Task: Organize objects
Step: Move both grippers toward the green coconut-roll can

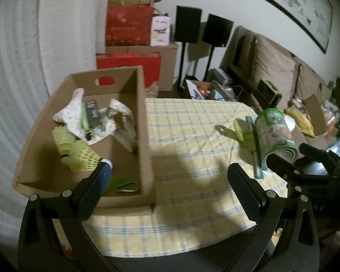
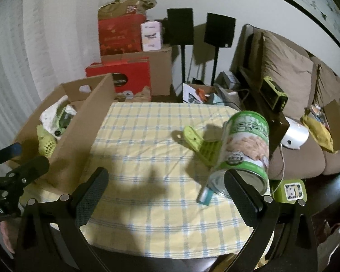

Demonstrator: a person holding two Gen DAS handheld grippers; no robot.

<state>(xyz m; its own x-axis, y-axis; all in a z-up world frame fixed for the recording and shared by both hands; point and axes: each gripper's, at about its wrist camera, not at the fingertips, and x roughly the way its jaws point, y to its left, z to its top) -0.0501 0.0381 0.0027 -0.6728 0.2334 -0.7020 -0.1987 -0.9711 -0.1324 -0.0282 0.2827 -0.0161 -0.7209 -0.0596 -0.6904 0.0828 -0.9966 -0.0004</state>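
Both grippers' jaws wide open, empty — left [image 1: 170, 176] by cardboard box [image 1: 145, 136], right [image 2: 165, 181] by green can [image 2: 247, 145].

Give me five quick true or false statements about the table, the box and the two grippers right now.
1. The green can lies on its side on the checked tablecloth. True.
2. The cardboard box holds nothing. False: it holds white cloth and green items, among others.
3. The right gripper is shut on the can. False: its jaws are wide open.
4. A green clip lies beside the can. True.
5. The left gripper is open. True.
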